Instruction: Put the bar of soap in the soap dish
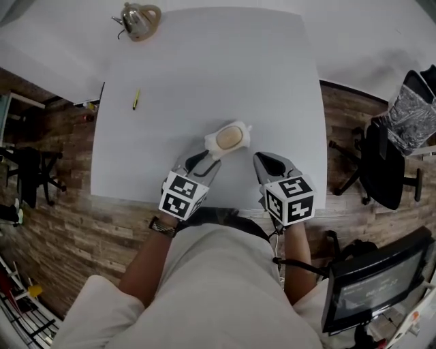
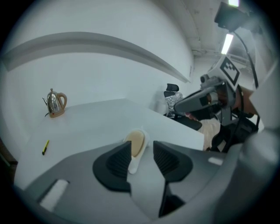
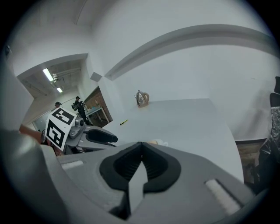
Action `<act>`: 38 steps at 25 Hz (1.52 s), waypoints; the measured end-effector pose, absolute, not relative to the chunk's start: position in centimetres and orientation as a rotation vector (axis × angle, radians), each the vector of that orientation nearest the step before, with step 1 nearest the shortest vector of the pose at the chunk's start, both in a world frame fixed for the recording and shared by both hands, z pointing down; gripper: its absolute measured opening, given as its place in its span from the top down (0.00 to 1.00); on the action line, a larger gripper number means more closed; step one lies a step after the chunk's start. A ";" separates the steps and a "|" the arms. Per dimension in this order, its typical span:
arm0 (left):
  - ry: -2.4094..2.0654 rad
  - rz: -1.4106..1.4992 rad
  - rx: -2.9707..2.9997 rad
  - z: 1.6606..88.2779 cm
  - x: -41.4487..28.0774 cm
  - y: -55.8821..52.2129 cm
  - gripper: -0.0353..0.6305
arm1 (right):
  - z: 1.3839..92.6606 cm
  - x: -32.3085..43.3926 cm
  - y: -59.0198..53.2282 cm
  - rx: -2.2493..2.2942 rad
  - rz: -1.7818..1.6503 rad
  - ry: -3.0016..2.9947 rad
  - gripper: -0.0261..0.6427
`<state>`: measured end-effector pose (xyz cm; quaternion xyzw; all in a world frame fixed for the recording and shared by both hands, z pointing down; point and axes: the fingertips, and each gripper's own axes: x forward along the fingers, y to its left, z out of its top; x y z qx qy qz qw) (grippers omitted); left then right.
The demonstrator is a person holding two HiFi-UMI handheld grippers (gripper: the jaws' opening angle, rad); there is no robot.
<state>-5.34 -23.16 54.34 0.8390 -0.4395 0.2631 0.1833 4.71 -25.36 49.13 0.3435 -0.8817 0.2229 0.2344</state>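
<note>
A tan bar of soap lies in a white soap dish on the white table, near its front edge. My left gripper reaches the dish's near end from the lower left. In the left gripper view the soap and dish show in the gap of my left gripper. The dish lies close to the left pad and a gap remains at the right pad, so the jaws stand open. My right gripper hovers to the right of the dish, shut with nothing in it; its pads meet.
A metal kettle on a wooden base stands at the table's far left corner. A yellow pen lies left of centre. An office chair and a monitor stand off the table at right.
</note>
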 end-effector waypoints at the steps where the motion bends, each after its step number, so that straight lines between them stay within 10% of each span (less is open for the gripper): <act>1: -1.249 0.743 2.372 54.0 -5.3 -23.1 0.69 | 49.0 4.6 -25.3 0.935 0.606 -2.426 0.96; 38: -1.679 0.485 2.610 36.9 -12.4 -25.3 0.92 | 34.4 -1.8 -28.2 1.029 0.179 -2.672 0.96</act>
